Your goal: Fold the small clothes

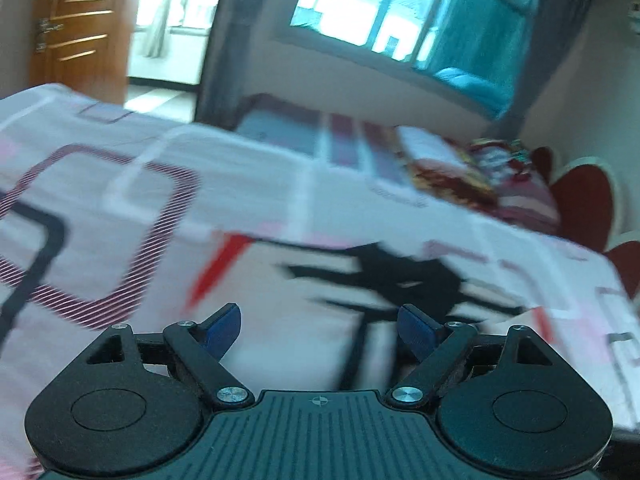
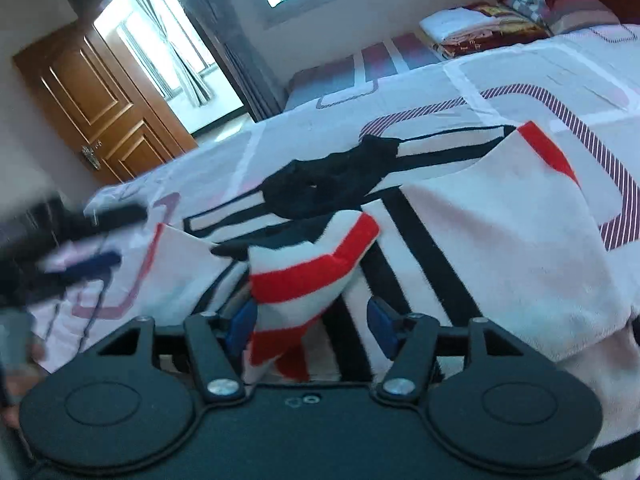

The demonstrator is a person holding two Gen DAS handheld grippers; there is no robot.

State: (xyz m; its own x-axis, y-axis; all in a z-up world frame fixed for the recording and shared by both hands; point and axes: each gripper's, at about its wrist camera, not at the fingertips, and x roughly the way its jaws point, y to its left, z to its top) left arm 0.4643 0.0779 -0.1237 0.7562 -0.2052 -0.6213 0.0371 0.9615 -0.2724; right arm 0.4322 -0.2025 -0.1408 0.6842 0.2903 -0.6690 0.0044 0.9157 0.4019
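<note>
Two grippers over the bed [image 2: 500, 80]: left gripper [image 1: 320, 330] spread wide, empty; right gripper [image 2: 312, 322] parted around the striped garment's [image 2: 500, 240] lifted corner, pads seemingly clear. Better to lay that corner flat before pulling back.

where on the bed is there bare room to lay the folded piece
Free: patterned bedsheet between the white fleece garment with black and red stripes and the stacked blankets. Crowded: the near edge, where both grippers work the garment.
</note>
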